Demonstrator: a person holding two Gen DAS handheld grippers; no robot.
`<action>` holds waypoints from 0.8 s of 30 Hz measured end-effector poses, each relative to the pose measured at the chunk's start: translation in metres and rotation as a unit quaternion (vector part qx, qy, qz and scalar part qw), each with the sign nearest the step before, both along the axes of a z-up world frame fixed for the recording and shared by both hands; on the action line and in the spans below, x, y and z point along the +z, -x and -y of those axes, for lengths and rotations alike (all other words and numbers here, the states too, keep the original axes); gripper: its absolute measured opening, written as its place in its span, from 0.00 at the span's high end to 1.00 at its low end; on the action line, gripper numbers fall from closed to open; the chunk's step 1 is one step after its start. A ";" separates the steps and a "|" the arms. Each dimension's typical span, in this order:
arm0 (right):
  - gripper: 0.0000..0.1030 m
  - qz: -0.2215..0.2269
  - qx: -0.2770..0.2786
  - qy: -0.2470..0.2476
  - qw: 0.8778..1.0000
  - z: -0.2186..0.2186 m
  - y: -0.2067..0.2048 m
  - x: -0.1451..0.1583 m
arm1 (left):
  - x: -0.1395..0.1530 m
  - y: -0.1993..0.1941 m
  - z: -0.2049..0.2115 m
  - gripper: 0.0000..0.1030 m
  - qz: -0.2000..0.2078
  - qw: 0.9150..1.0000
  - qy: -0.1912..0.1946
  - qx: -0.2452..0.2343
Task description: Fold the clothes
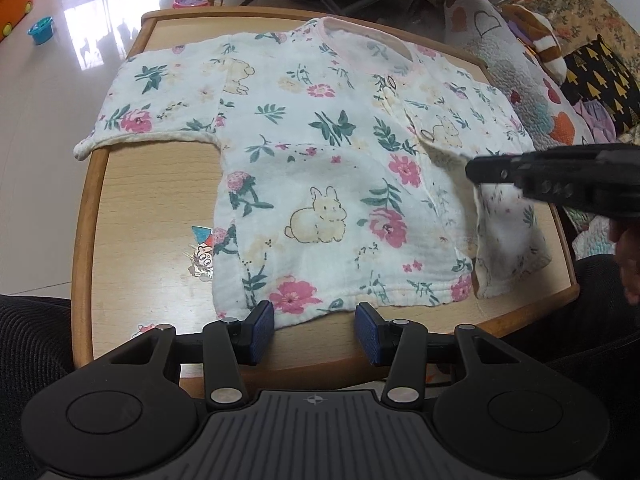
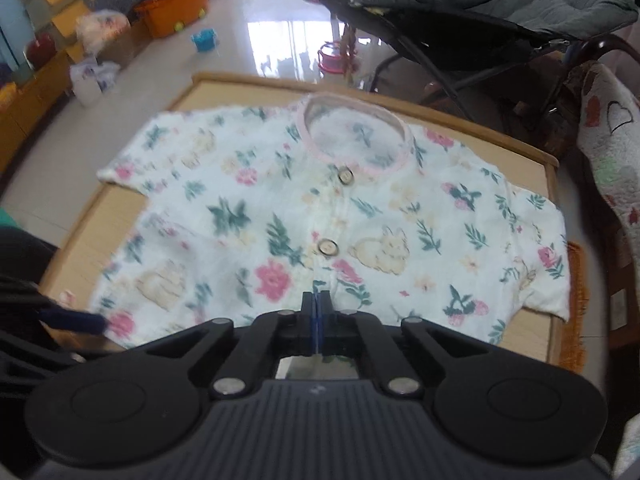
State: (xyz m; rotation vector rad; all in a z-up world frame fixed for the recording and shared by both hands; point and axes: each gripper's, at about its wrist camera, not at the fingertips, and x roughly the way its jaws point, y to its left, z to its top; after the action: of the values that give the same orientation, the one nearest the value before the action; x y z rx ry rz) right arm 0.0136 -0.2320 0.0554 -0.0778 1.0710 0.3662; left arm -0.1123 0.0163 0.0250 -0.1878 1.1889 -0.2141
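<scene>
Wooden surface carries a soft, light floral baby shirt, spread flat. Right gripper fingers pinch its front placket shut; left gripper fingers hover half-open, empty, at the hem.

Both wrist cams look steeply down, close over the table: left cam from its near edge, right cam from near-right; both share shirt & far floor.
</scene>
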 end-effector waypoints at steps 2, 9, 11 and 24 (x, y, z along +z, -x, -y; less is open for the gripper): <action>0.99 -0.011 -0.002 -0.029 1.000 -0.003 -0.007 0.001 | -0.001 0.000 0.001 0.53 -0.001 1.000 0.002 -0.002; 0.97 -0.049 0.009 -0.012 0.999 -0.017 -0.025 -0.034 | 0.001 0.001 0.003 0.53 0.000 1.000 0.000 -0.007; 0.94 -0.031 0.008 -0.017 0.999 -0.012 -0.019 -0.031 | 0.002 0.000 0.003 0.53 0.003 1.000 -0.003 -0.008; 0.81 0.005 0.077 0.049 0.996 0.006 0.059 -0.010 | -0.002 -0.002 0.004 0.53 -0.002 1.000 0.000 -0.003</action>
State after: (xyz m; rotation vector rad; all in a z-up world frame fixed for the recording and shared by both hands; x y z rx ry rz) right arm -0.0450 -0.2377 0.0449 -0.2511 1.0756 0.4518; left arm -0.1103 0.0126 0.0226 -0.1845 1.1942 -0.2194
